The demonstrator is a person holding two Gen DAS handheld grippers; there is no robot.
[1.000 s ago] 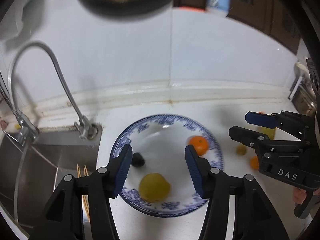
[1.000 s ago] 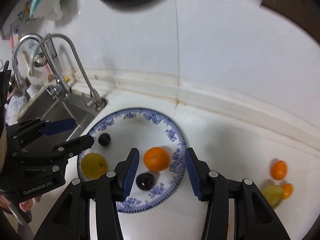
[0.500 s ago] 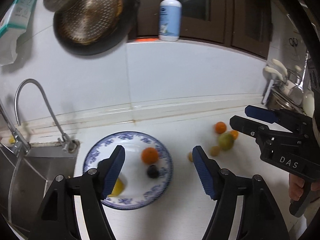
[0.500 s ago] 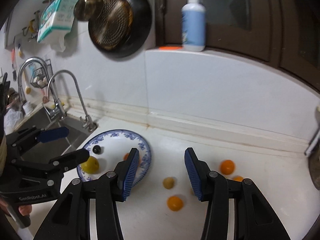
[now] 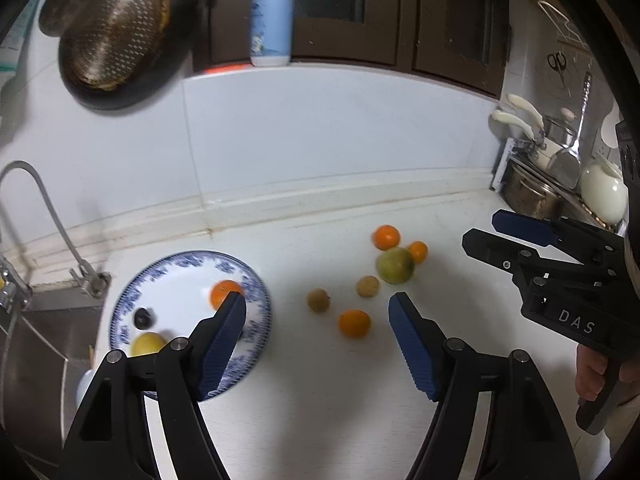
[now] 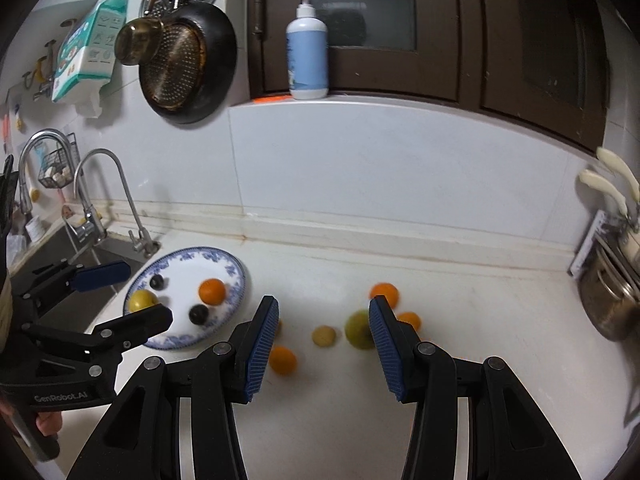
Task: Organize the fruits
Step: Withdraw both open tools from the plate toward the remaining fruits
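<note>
A blue-patterned white plate (image 5: 180,272) (image 6: 228,268) lies on the white counter by the sink. It holds an orange (image 6: 212,291), a yellow fruit (image 6: 142,300) and two dark plums (image 6: 199,314). Loose on the counter to its right lie a green fruit (image 5: 394,266) (image 6: 358,334), several small oranges (image 5: 354,323) (image 6: 282,359) and two brownish fruits (image 5: 319,300). My left gripper (image 5: 318,308) is open and empty above the counter. My right gripper (image 6: 323,318) is open and empty above the loose fruits.
A sink with a tap (image 6: 86,196) is at the left. Pots and utensils (image 5: 560,176) stand at the right. A pan (image 6: 188,64) hangs on the wall and a soap bottle (image 6: 307,52) stands on the ledge.
Both grippers have drawn back and up from the plate and turned right, so the loose fruits on the counter have come into view. Both stay open.
</note>
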